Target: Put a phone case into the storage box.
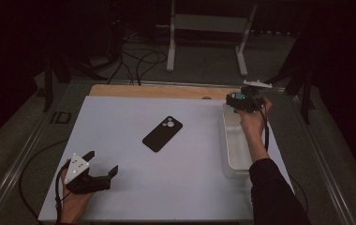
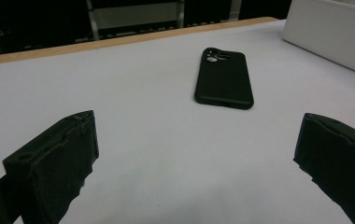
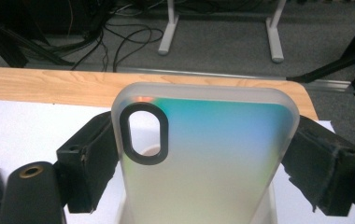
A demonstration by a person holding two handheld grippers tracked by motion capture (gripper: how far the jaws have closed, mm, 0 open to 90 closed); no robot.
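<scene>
A black phone case (image 1: 162, 133) (image 2: 223, 79) lies flat, camera cut-out facing up, in the middle of the white table top (image 1: 134, 187). My left gripper (image 1: 104, 161) (image 2: 197, 140) rests near the front left corner, open and empty, its jaws pointing toward that case from a distance. My right gripper (image 1: 242, 102) (image 3: 202, 161) hovers over the far end of the white bin (image 1: 236, 154). It is shut on a translucent, iridescent phone case (image 3: 213, 135) (image 1: 240, 97), which stands upright with one jaw pressed on each long side.
The long white bin (image 2: 334, 32) runs along the right side of the table. A bare wooden strip (image 1: 157, 91) (image 3: 40, 86) borders the far edge. Beyond it, on the floor, are cables (image 1: 138, 61) and the white legs of a stand (image 1: 170, 47).
</scene>
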